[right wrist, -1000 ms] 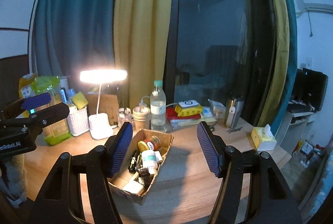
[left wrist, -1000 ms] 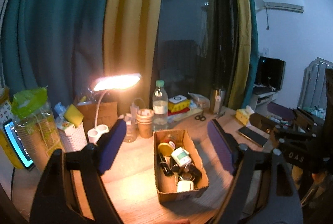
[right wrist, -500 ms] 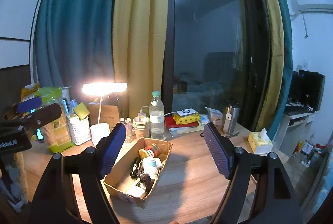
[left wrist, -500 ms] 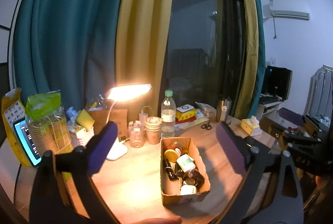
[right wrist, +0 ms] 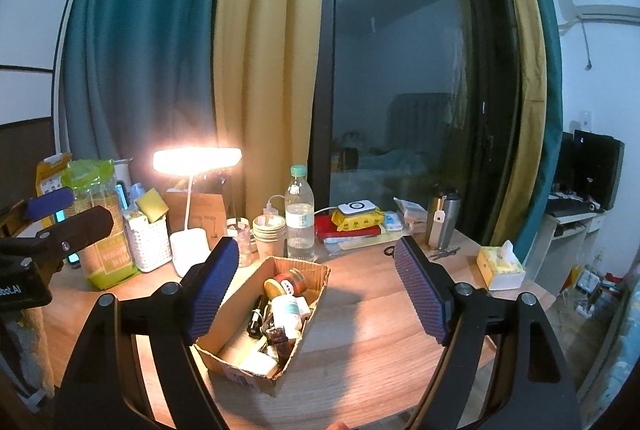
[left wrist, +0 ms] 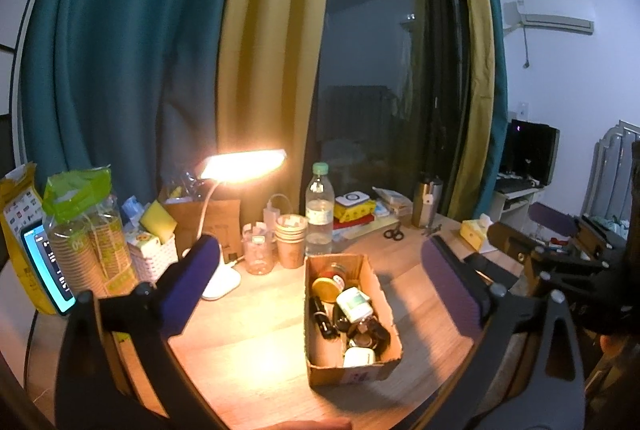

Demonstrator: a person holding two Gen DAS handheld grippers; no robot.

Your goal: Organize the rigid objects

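An open cardboard box (left wrist: pixel 382 314) (right wrist: pixel 240 302) sits on the wooden table, holding several small jars, bottles and tins, among them a white pill bottle (left wrist: pixel 354 304) and a yellow-lidded jar (left wrist: pixel 325 288). My left gripper (left wrist: pixel 320 270) is open and empty, held above and in front of the box. My right gripper (right wrist: pixel 318 276) is open and empty, above the box's near right side. The left gripper also shows at the far left of the right wrist view (right wrist: pixel 66 214); the right one at the right edge of the left wrist view (left wrist: pixel 560 262).
A lit desk lamp (right wrist: pixel 196 160), a water bottle (right wrist: pixel 299 214), stacked paper cups (right wrist: pixel 270 236), a white basket (right wrist: pixel 149 242), a steel flask (right wrist: pixel 442 218), a tissue box (right wrist: pixel 500 266), scissors (left wrist: pixel 394 232) and a phone (left wrist: pixel 46 270) crowd the table's back and sides.
Both grippers have risen and pulled back from the table, so the box and clutter look smaller and lower. Both stay open and empty.
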